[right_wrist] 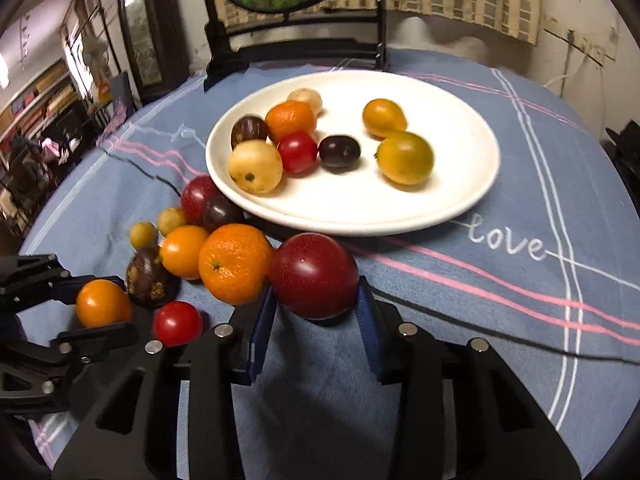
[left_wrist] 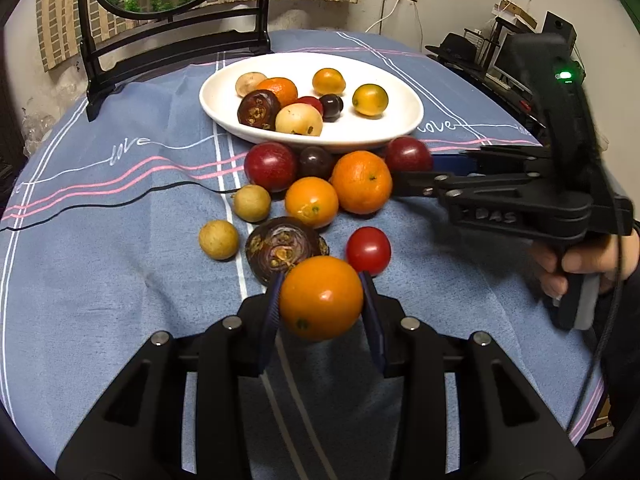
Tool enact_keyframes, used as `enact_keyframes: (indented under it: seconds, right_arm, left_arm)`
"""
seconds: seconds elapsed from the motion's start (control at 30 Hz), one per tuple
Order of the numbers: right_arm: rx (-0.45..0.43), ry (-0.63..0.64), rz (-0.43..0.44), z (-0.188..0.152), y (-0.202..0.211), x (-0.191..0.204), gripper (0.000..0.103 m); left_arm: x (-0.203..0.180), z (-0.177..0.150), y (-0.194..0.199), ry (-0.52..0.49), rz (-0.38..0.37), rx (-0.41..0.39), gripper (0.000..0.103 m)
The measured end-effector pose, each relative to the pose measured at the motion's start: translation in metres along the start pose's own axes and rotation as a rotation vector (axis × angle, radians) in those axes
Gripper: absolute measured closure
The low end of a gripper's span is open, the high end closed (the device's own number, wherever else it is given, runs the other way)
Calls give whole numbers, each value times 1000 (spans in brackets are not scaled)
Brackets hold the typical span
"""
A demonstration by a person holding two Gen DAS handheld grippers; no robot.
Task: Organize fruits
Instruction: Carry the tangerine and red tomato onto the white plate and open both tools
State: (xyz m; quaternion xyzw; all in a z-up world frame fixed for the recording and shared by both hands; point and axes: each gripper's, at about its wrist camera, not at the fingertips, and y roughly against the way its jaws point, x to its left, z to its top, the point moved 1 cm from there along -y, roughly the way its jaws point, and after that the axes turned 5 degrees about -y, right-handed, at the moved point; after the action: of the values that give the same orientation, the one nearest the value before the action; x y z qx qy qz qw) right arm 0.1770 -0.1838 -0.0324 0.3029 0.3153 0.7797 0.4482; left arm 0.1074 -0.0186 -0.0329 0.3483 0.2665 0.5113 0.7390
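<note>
- We find the left gripper (left_wrist: 321,304) clamped on a small round orange fruit (left_wrist: 321,298).
- We find the right gripper (right_wrist: 316,300) closed around a round dark-red fruit (right_wrist: 314,274), with the white ceramic plate (right_wrist: 460,200) just ahead.

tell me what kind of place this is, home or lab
Most likely a lived-in home. A round table under a blue tablecloth embroidered "love", a white plate of fruit, a decorative standing screen behind it, and cluttered shelves beyond.
</note>
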Motion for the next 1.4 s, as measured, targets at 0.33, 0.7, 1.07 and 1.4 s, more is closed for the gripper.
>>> enact_keyframes:
  seconds: [0.33,0.7,1.07,1.4]
  right_arm:
    - [-134,5,-10,-7,65,6,63]
    - [-204,41,-76,23,65,13,63]
    - [-133,53,-120,50,4,6,61]
    - [-187,5,-96,44,-1,-6,42]
  left_arm:
    - [-9,27,26,-46,38,-68,65]
    - [-4,99,6,-49,84,-101,65]
    - [19,138,-47,2,111,-62,65]
    - [21,147,-47,-7,136,-129,29]
